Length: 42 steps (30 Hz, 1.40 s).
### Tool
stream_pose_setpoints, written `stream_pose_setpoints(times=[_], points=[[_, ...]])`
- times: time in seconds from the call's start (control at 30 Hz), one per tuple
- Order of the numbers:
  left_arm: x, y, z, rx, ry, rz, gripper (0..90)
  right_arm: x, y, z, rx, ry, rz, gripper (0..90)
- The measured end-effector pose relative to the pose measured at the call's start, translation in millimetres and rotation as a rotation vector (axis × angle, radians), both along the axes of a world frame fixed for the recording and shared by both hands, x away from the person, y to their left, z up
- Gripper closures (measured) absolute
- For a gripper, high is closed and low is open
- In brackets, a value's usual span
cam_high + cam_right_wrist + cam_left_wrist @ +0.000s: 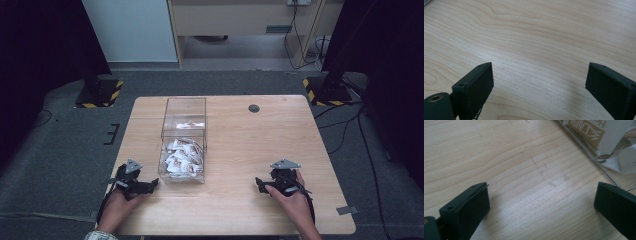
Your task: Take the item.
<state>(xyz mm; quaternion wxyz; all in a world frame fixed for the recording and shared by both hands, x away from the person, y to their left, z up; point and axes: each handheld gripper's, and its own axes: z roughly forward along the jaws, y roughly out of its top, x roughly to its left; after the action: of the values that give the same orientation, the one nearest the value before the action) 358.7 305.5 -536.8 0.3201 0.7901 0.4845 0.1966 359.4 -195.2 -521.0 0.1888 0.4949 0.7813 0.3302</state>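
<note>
Packets (181,156) of white and tan paper fill the near half of a clear box (184,112) at table (260,150) centre's nine o'clock. They look light, crinkly and slippery; pinch one by its edge. Left gripper (150,185) and right gripper (261,183) rest empty, jaws wide.

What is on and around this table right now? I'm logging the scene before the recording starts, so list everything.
table: one, light wood, centre of the high view.
clear box: one, transparent, two compartments, left of the table's centre.
sachets: a pile, white and brown, uncounted, in the near compartment; a few lie in the far one.
cable hole: one, dark, round, far side of the tabletop.
stand bases: two, black with yellow stripes, on the floor beyond the far corners.
cabinet: one, pale wood, at the back.
left claw: one, black, open, near the box's near left corner.
right claw: one, black, open, on the near right.
</note>
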Motion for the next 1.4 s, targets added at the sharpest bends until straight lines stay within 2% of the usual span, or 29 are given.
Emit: stream_pose_setpoints(times=[0.1, 0.37, 0.43, 0.6, 0.93, 1.03, 1.4], points=[[0.0, 0.0, 0.0, 0.000, 0.000, 0.000, 0.0, 2.9, 5.0, 4.7, -0.018, -0.013, 0.020, 11.2], [-0.6, 0.0, -0.1, -0.001, -0.001, -0.002, 0.0, 9.4, 14.4, 18.3, -0.036, -0.006, 0.043, 16.6], [-0.5, 0.0, -0.1, -0.001, -0.001, -0.002, 0.0, 12.9, 20.3, 22.8, -0.037, 0.015, 0.049, 18.0], [-0.5, -0.1, -0.1, -0.001, -0.001, -0.002, 0.0, 20.8, 30.4, 33.5, -0.053, 0.004, 0.082, 20.4], [-0.9, -0.1, -0.1, -0.001, -0.001, -0.002, 0.0, 31.8, 39.3, 50.6, -0.058, -0.010, 0.109, 25.1], [-0.9, -0.1, -0.1, -0.001, -0.001, -0.002, 0.0, 34.2, 47.7, 59.8, -0.061, -0.024, 0.128, 27.2], [-0.9, 0.0, -0.1, -0.001, -0.001, -0.002, 0.0, 38.3, 68.1, 69.7, -0.056, -0.035, 0.176, 32.0]])
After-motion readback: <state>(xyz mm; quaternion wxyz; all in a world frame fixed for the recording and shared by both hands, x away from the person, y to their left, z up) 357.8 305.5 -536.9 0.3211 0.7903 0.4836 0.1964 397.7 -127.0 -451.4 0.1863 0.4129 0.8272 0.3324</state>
